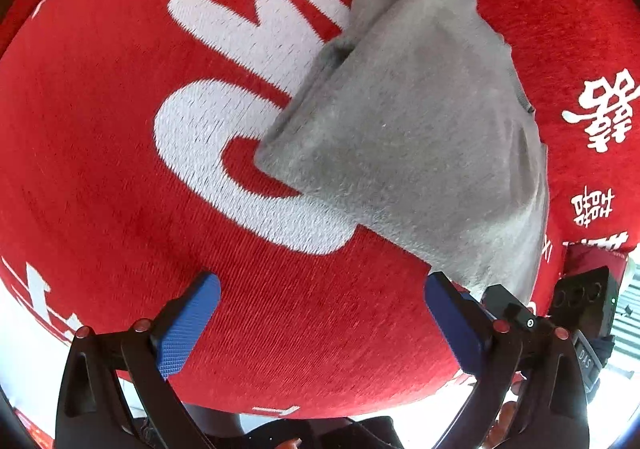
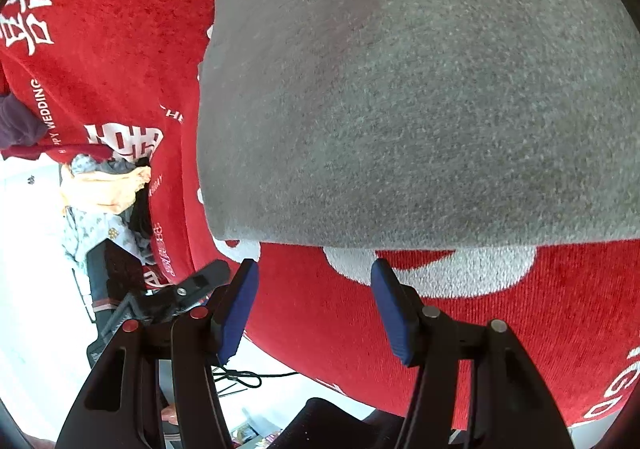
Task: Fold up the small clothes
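A small grey garment (image 1: 420, 121) lies folded on a red cloth with white lettering (image 1: 120, 129). In the left wrist view it stretches from the upper middle down to the lower right. My left gripper (image 1: 324, 285) is open wide just above the red cloth, its blue pads bare, and the right-hand pad sits by the garment's near corner. In the right wrist view the grey garment (image 2: 420, 89) fills the upper picture. My right gripper (image 2: 314, 269) stands open just in front of its near edge, with nothing between the blue fingers.
A pile of other clothes (image 2: 104, 201), light blue and orange, lies at the left edge of the red cloth (image 2: 500, 329). The other gripper's black body (image 2: 160, 301) shows beside it. White floor (image 2: 28, 289) lies beyond the cloth's edge.
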The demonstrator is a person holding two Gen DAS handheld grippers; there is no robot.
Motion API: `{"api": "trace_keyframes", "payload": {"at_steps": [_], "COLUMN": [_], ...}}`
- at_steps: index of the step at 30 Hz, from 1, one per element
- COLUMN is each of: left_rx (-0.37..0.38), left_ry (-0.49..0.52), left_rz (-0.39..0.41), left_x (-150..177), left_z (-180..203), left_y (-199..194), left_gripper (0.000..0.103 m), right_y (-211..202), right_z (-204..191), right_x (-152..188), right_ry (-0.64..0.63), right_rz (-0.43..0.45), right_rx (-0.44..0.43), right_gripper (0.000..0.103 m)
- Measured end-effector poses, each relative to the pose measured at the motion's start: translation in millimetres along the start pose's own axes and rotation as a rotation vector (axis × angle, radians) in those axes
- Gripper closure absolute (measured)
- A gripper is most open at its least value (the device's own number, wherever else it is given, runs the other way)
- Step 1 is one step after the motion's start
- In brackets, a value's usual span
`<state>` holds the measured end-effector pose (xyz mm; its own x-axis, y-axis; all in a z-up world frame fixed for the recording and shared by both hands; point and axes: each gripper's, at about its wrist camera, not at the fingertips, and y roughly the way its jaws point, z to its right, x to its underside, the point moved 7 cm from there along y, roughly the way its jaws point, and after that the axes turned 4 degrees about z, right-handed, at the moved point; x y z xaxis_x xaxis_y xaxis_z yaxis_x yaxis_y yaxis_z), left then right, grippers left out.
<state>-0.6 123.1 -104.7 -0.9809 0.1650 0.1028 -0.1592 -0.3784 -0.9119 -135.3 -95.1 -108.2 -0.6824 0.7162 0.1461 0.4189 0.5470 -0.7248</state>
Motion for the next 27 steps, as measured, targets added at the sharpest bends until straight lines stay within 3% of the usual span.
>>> {"api": "trace_keyframes", "payload": {"at_steps": [10, 21, 27], "left_rx": [0.020, -0.043, 0.018], "left_ry": [0.007, 0.079, 0.004], "left_rz": [-0.044, -0.055, -0.021], "left_x": [5.6, 8.9, 6.5], "left_z": [-3.8, 15.3, 14.4], "left_y": [2.5, 14.5, 7.0], "left_gripper": [0.001, 0.001, 0.001], "right_y": [2.2, 7.1, 7.8], "right_z": [4.0, 8.3, 8.3], "right_x": [-0.5, -1.8, -5.5], "right_ry": [0.027, 0.062, 0.065], "right_rz": [-0.017, -0.018, -0.011], "right_rx": [-0.041, -0.080, -0.092], "right_gripper": [0.040, 0.040, 0.040]}}
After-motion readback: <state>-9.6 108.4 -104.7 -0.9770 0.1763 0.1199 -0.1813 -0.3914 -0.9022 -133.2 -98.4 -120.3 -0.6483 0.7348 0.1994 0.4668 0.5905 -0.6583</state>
